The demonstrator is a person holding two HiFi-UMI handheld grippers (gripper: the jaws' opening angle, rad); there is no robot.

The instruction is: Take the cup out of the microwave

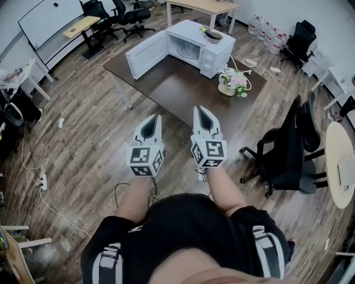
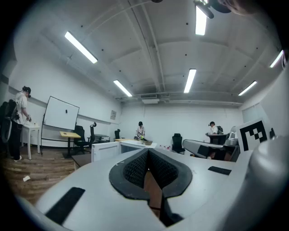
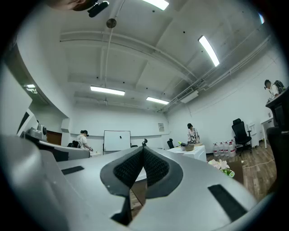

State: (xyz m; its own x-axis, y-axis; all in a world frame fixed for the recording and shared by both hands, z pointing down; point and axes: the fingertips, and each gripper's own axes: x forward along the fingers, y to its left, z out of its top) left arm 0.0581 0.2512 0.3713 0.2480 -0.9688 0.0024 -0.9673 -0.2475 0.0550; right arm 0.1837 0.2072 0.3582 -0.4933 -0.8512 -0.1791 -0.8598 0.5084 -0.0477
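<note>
Microwave [image 1: 191, 30], one, stands open; left tongs [image 1: 157, 118] and right tongs [image 1: 198, 110] both closed, empty.

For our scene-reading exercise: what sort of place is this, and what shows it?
Probably an office or lab workroom: a whiteboard stands by the wall, chairs and desks are spread over a wood floor, and long ceiling lights run overhead.

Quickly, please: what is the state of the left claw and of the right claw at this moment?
Left claw: closed, holding nothing.
Right claw: closed, holding nothing.
</note>
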